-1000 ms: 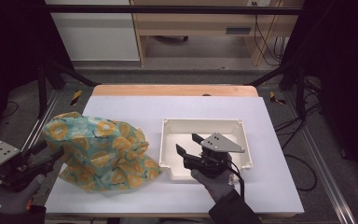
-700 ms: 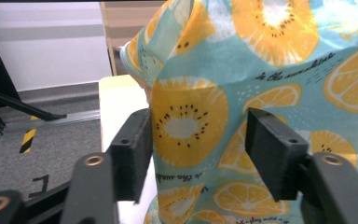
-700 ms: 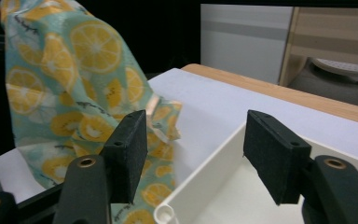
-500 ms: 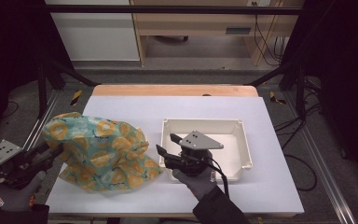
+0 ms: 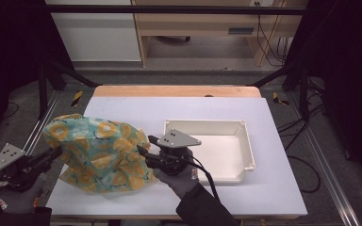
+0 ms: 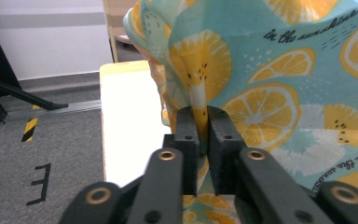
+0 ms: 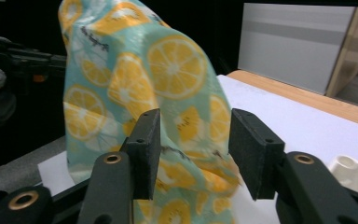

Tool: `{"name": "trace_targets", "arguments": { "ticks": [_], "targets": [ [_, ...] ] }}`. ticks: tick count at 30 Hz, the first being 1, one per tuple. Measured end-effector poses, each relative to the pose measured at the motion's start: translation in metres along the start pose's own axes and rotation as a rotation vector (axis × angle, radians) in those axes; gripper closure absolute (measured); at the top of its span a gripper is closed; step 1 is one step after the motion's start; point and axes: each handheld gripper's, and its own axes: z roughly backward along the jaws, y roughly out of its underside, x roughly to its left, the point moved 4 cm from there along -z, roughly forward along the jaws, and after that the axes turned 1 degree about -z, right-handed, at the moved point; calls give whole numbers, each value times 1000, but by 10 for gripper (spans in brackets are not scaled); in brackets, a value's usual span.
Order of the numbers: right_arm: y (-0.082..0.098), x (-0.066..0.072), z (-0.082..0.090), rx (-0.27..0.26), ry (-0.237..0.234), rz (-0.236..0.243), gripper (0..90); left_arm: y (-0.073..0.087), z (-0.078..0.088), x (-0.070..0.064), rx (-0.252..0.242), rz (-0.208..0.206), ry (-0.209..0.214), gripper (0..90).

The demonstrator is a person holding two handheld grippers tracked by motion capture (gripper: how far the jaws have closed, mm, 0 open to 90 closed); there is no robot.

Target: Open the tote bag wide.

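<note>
At the left edge of the table [image 5: 273, 188], the left tongs [image 6: 203, 123] are clenched on a fold of the lemon-print cloth [image 5: 99, 150]; their jaws have just been closing, and the fabric is seen pinched between the pads in the left gripper view. The cloth itself is found on the left half of the table, standing up in a loose heap and not yet spread or folded. Just to the right of it, the right tongs [image 5: 143, 154] are brought to the cloth's right side. Their jaws have just been closing too, but a gap is left on both sides: in the right gripper view the fabric is seen between the pads, not pressed by them. Further right, the white tray [image 5: 245, 141] is lying empty. It is judged that one grip is done, the second grip is only being prepared, and the real handling of the cloth is left.
</note>
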Motion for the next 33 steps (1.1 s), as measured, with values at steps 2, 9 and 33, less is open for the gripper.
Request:
{"name": "trace_targets", "arguments": {
  "ticks": [2, 9, 33],
  "targets": [
    [-3, 5, -5, 2, -13, 2, 557, 0, 1, 1, 0, 4, -3, 874],
    [-9, 19, -21, 14, -46, 14, 608, 0, 3, 1, -2, 12, -1, 898],
    [0, 34, -4, 27, -151, 35, 900, 11, 28, -17, -18, 8, 52, 899]
  ]
}}
